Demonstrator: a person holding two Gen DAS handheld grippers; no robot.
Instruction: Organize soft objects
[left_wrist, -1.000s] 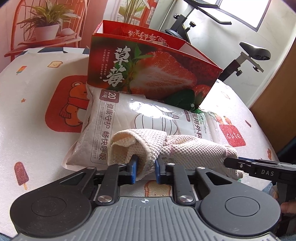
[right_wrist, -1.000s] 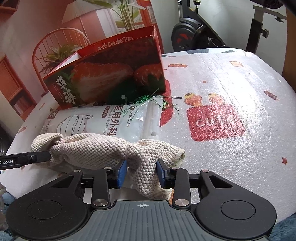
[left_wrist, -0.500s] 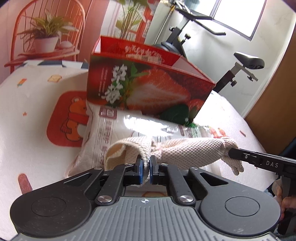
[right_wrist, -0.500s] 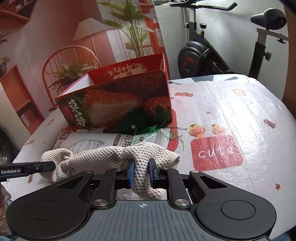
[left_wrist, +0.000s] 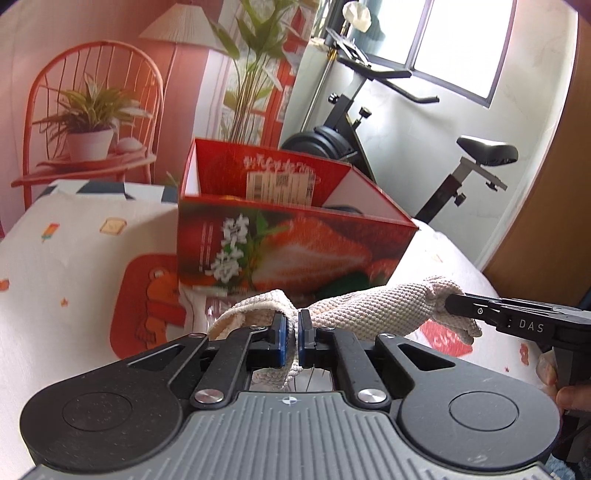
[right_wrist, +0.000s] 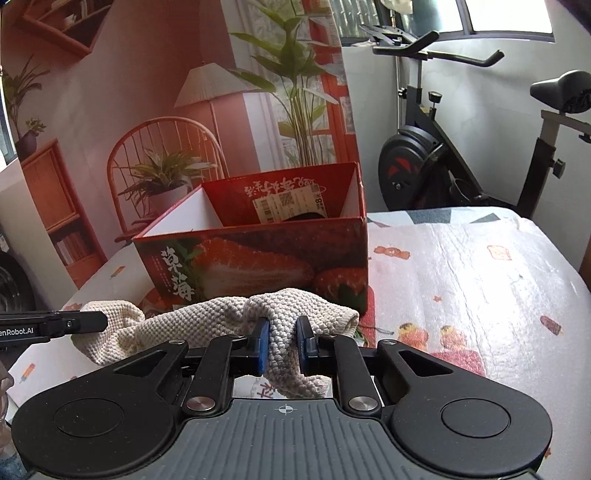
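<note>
Both claws clamped on the knitted cloth (left_wrist: 373, 306) — left gripper (left_wrist: 290, 341), right gripper (right_wrist: 281, 345) — one end each

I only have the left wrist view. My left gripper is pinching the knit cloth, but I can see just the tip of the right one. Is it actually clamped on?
Observer: Yes. In the right wrist view the right gripper is shut on a thick fold of the knit cloth.
Operator: Any loose end on that side?
Observer: Yes, a tail of cloth hangs down below the blue pads, and a short open end sticks out to the right of them.
</note>
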